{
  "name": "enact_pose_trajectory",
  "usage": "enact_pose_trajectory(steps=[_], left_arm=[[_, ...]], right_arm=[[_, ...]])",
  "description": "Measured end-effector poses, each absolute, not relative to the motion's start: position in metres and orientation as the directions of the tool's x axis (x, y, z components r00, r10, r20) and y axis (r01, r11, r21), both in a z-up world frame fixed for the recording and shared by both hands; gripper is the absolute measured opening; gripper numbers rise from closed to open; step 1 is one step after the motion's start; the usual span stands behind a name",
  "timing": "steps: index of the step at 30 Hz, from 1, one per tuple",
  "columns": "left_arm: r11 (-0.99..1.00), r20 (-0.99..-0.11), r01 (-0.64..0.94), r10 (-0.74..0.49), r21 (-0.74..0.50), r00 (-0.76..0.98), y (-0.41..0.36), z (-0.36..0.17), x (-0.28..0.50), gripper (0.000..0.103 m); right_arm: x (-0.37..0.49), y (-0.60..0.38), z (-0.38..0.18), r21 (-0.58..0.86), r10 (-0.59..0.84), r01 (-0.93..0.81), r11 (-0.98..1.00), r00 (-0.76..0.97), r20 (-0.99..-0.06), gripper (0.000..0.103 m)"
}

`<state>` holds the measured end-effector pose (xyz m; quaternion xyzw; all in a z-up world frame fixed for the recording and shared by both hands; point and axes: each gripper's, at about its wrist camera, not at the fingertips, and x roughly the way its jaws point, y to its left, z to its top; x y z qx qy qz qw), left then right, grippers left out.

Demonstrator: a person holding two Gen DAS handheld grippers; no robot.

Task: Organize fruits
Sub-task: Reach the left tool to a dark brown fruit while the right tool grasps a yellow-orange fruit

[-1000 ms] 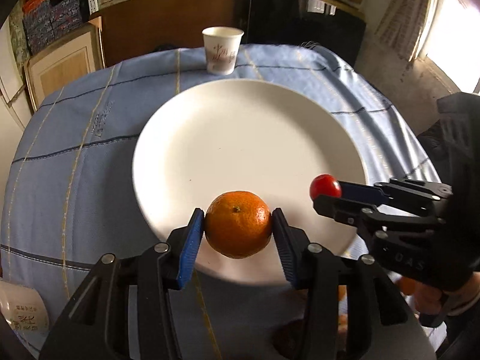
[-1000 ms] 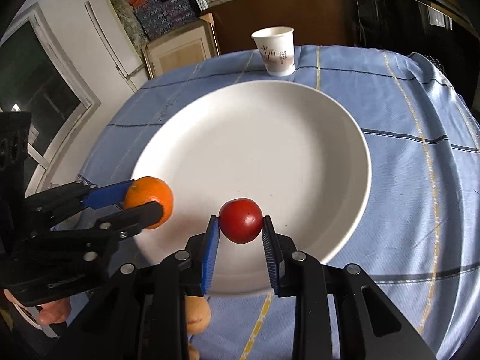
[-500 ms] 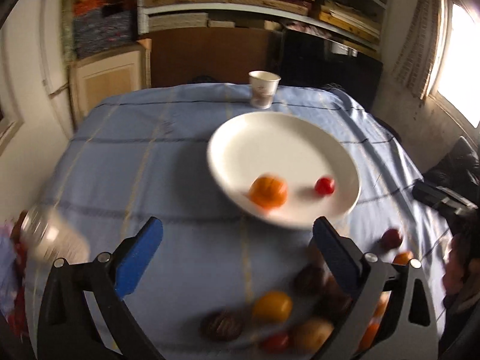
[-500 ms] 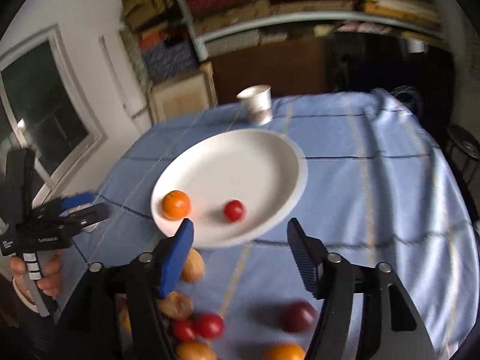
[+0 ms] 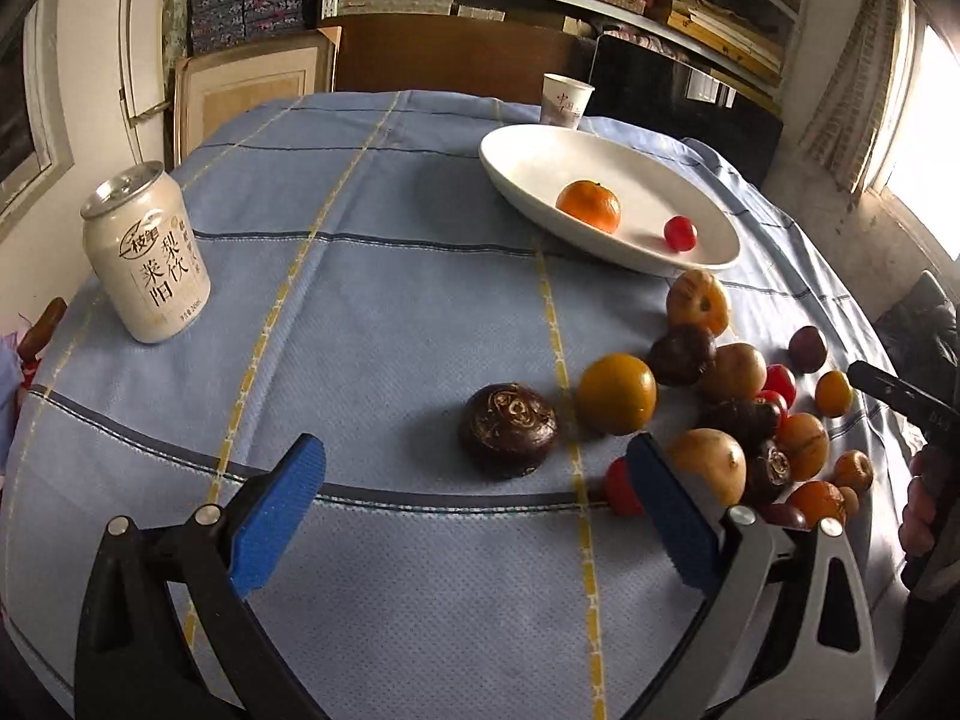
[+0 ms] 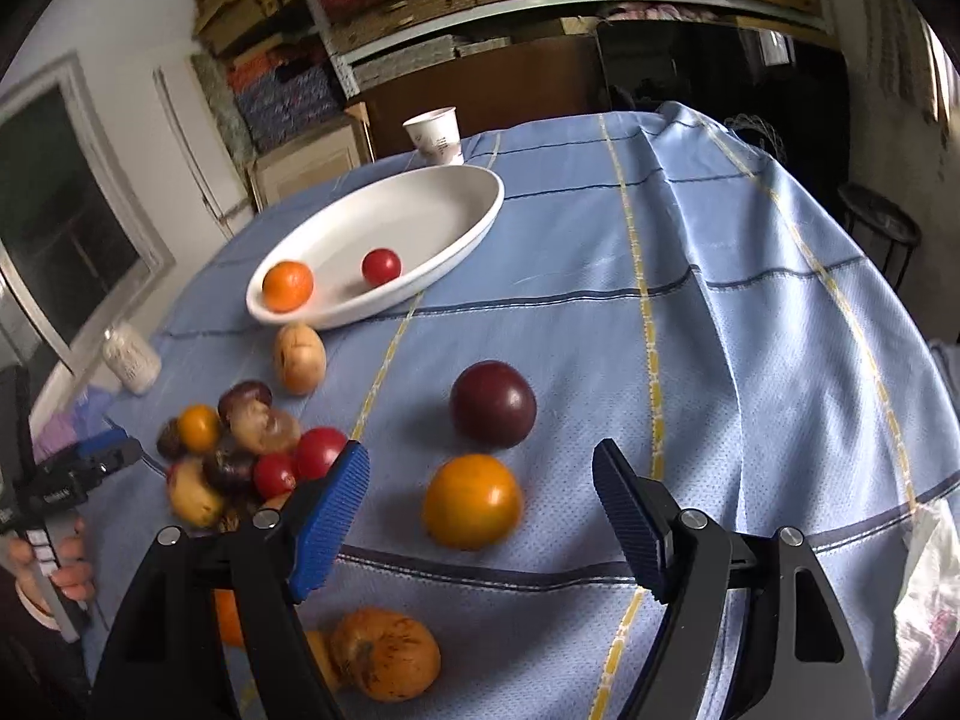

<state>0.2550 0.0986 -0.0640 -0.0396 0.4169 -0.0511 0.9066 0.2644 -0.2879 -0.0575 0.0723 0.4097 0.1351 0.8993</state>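
Fruits lie loose on the blue checked tablecloth [image 5: 372,324]: a dark brown wrinkled fruit [image 5: 507,429] sits just ahead of the left gripper [image 5: 474,516], whose jaws gape fully, empty. A round orange-yellow fruit [image 6: 472,501] lies ahead between the right gripper's [image 6: 480,510] opening jaws, untouched. Farther off, the white oval plate [image 5: 528,165] holds a tangerine [image 5: 588,205] and cherry tomato [image 5: 680,233].

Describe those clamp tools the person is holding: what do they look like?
Each hand-held gripper, left and right, has two black angular fingers with silver rivets, tipped by ribbed blue pads. One finger of the left looks pale grey. The handle is black with white lettering.
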Motion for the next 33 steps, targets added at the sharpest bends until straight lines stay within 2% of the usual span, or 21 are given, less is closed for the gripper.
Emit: enact_pose_trajectory(steps=[7, 11, 16, 19, 25, 28, 30, 33], left_arm=[[0.993, -0.756, 0.072, -0.119, -0.096, 0.643, 0.094, -0.066, 0.255, 0.098], [0.993, -0.765, 0.072, -0.115, -0.09, 0.634, 0.092, -0.068, 0.256, 0.098], [0.993, -0.774, 0.067, -0.12, -0.1, 0.621, 0.093, -0.072, 0.259, 0.098], [0.991, -0.778, 0.072, -0.131, -0.11, 0.614, 0.092, -0.074, 0.26, 0.098], [0.992, -0.784, 0.091, -0.127, -0.09, 0.607, 0.086, -0.077, 0.26, 0.098], [0.992, -0.785, 0.091, -0.128, -0.092, 0.606, 0.086, -0.077, 0.26, 0.098], [0.992, -0.785, 0.089, -0.128, -0.093, 0.606, 0.087, -0.077, 0.261, 0.098], [0.992, -0.788, 0.086, -0.126, -0.092, 0.603, 0.087, -0.078, 0.261, 0.098]], right_arm=[[0.259, -0.275, -0.063, 0.212, 0.311, -0.233, 0.949, 0.596, -0.74, 0.078], [0.255, -0.275, -0.058, 0.226, 0.334, -0.25, 0.942, 0.606, -0.722, 0.078], [0.262, -0.287, -0.066, 0.308, 0.344, -0.164, 0.937, 0.573, -0.744, 0.079], [0.264, -0.291, -0.069, 0.312, 0.321, -0.114, 0.943, 0.555, -0.767, 0.079], [0.26, -0.287, -0.068, 0.295, 0.318, -0.136, 0.946, 0.573, -0.755, 0.079], [0.262, -0.285, -0.072, 0.266, 0.289, -0.124, 0.956, 0.558, -0.778, 0.079], [0.263, -0.284, -0.074, 0.259, 0.283, -0.122, 0.958, 0.548, -0.788, 0.077], [0.264, -0.282, -0.075, 0.257, 0.287, -0.132, 0.957, 0.541, -0.79, 0.069]])
